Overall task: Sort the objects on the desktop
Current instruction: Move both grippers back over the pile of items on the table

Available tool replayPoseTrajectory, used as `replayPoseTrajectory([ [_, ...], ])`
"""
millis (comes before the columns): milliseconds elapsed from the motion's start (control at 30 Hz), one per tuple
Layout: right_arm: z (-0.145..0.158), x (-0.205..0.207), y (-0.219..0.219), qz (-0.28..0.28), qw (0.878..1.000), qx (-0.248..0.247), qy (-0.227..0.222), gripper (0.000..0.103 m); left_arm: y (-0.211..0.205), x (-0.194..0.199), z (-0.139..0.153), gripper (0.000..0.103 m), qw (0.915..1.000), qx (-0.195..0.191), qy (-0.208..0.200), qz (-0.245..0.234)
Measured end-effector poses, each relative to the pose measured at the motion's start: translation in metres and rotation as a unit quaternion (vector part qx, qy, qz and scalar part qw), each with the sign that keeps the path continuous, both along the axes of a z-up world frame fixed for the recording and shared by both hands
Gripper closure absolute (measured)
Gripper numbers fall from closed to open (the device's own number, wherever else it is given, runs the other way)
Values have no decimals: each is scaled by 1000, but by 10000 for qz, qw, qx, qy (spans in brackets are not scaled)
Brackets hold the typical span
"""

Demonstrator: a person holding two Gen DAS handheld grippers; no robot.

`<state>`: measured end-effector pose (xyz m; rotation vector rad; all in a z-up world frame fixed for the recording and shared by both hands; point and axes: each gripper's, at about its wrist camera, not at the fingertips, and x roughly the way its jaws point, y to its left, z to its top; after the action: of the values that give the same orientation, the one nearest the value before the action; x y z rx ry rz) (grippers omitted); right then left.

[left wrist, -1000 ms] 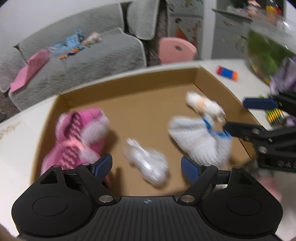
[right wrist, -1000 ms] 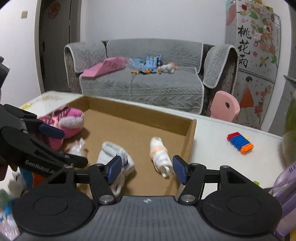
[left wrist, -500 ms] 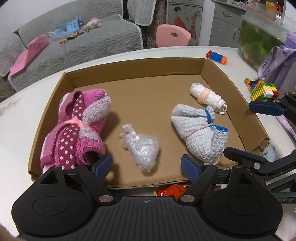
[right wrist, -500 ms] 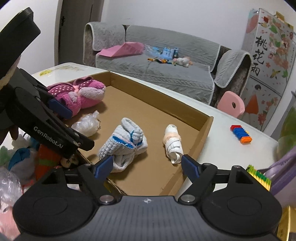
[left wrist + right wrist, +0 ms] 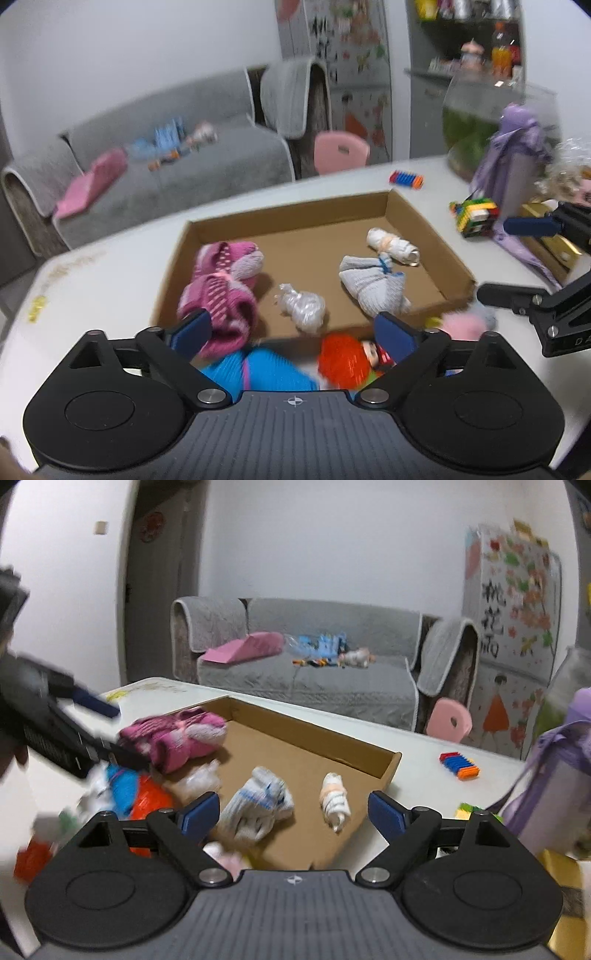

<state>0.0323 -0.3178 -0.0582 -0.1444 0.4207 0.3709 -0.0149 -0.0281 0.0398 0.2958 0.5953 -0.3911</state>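
A cardboard tray holds pink socks, a grey bundle and a small bag. Just before it, a blurred toy pile, perhaps dolls, could be scattered by the left gripper, whose jaws have just been opened wide, empty; the right gripper likewise.

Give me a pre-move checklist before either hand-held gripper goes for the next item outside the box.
1. Left hand-held gripper empty, jaws have just been opening: ok.
2. Right hand-held gripper empty, jaws have just been opening: ok.
3. Cardboard box holds the pink socks, plastic bag bundle, grey sock bundle and white roll, all inside the walls: ok.
4. Next targets in view: orange-haired doll and blue item lie outside the box's near wall: ok.
5. Image sharpness for aiming: both views blurred: not ok.
6. Pink fluffy item by the box corner, what it is: cannot tell.
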Motion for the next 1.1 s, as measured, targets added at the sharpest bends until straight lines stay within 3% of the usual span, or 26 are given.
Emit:
replayPoseTrajectory([
  [133, -10, -36, 2, 206, 9993, -169, -246, 8, 24, -56, -5, 0, 9991, 93, -419, 49],
  [233, -19, -54, 4, 315, 9989, -190, -289, 4, 37, -85, -19, 0, 9990, 95, -424, 122],
  [467, -26, -77, 32, 934, 9950, -285, -193, 4, 52, -97, -61, 0, 9995, -84, 135, 290],
  [633, -38, -97, 66, 1258, 9908, -507, -38, 3, 45, -94, -75, 0, 9985, -258, 355, 324],
  [933, -52, -119, 84, 798, 9960, -387, 85, 2, 31, -84, -82, 0, 9964, -579, 488, 390],
  [1100, -54, -116, 98, 296, 9987, 67, 403, 10, 43, -80, -85, 1, 9941, -711, 580, 576],
])
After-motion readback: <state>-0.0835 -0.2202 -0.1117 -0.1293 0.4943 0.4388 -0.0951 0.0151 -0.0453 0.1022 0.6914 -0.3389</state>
